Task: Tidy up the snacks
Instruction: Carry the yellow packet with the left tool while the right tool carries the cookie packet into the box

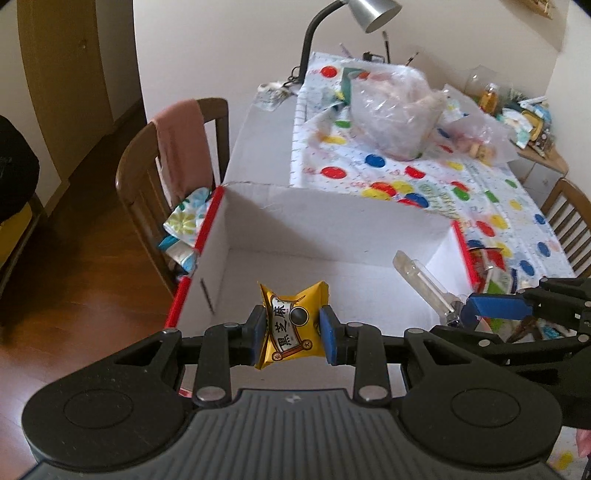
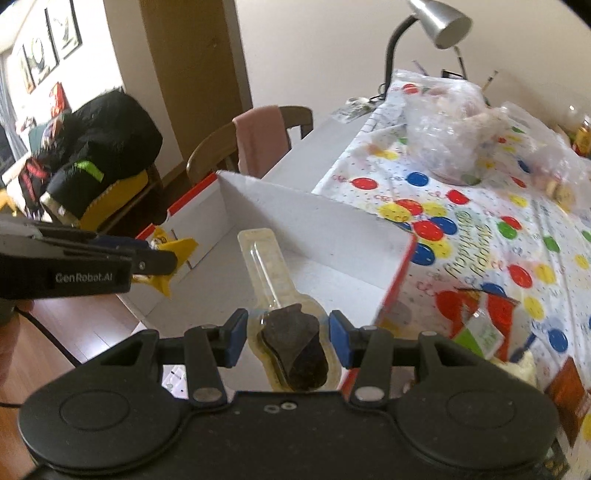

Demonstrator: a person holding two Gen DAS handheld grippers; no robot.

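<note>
The left gripper (image 1: 292, 334) is clamped on a yellow packet (image 1: 290, 325) with Chinese print, its blue pads (image 1: 330, 334) pressing both sides, and holds it above the near edge of the open white box (image 1: 332, 221). The right gripper (image 2: 288, 338) grips a clear packet (image 2: 284, 314) with a dark snack inside; the packet's long clear end juts forward over the box. In the left view this packet (image 1: 421, 282) reaches in from the right, over the box's right half. The box, red along its rims, sits on the surface (image 1: 266, 147) beside a dotted cloth (image 1: 480, 192). On the cloth lie plastic bags (image 1: 395, 110) and, by the box's right wall, more snacks (image 2: 480, 325). A lamp (image 1: 369, 14) stands at the far end, a chair (image 1: 155, 177) to the left
</note>
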